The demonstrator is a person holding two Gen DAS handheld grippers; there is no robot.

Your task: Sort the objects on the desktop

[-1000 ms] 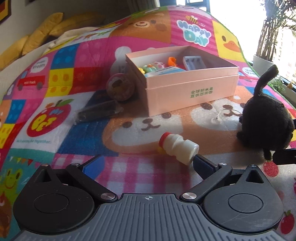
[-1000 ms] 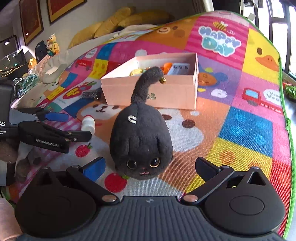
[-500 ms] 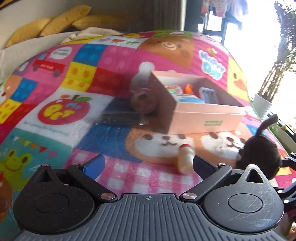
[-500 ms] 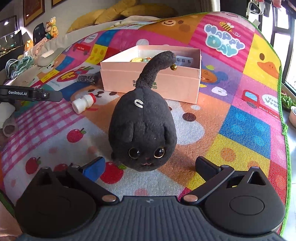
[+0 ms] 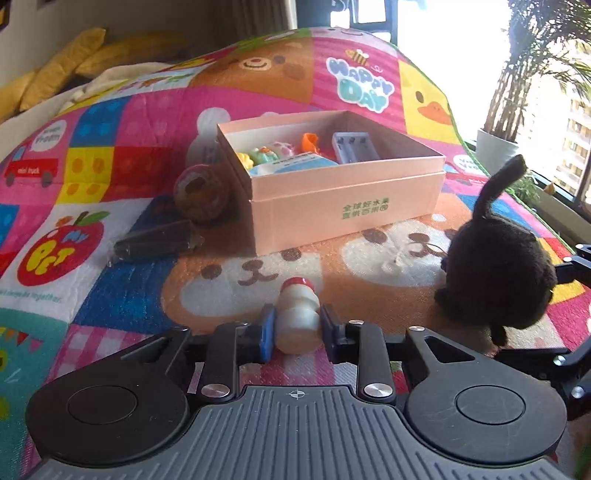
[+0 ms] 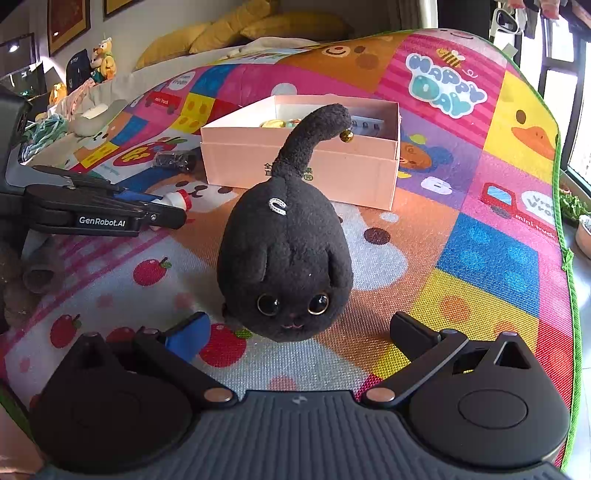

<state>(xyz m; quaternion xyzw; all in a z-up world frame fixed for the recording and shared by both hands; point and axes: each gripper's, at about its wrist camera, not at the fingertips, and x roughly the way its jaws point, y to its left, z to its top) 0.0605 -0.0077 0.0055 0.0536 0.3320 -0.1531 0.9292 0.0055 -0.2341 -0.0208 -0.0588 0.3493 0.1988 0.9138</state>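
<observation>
Left gripper [image 5: 296,329]: your 2 pads are clamped on the small white plastic bottle with a red cap [image 5: 298,315], 1 pad on each side of its body; the bottle lies on its side on the mat, cap pointing away from you.

Right gripper [image 6: 298,332]: your jaws stand wide apart and hold nothing; the round black plush cat with a raised tail [image 6: 286,258] sits just ahead of the fingertips, facing you, not touched by either finger.

Black plush cat, left view [image 5: 496,271]: to the right of the bottle, apart from it.

Pink cardboard box, lid off [image 5: 347,206]: beyond the bottle and the cat, resting on the mat; inside you see small colourful toys [image 5: 267,155], an orange piece [image 5: 309,141] and a grey ridged block [image 5: 352,147].

Round brown and pink toy [image 5: 201,192]: touching or just beside the box's left wall.

Dark wrapped oblong packet [image 5: 155,240]: flat on the mat, near the round toy, left of the bottle.

Colourful cartoon play mat [image 5: 110,155]: carries every item.

Yellow cushions [image 6: 229,26]: behind the mat's far edge.
</observation>
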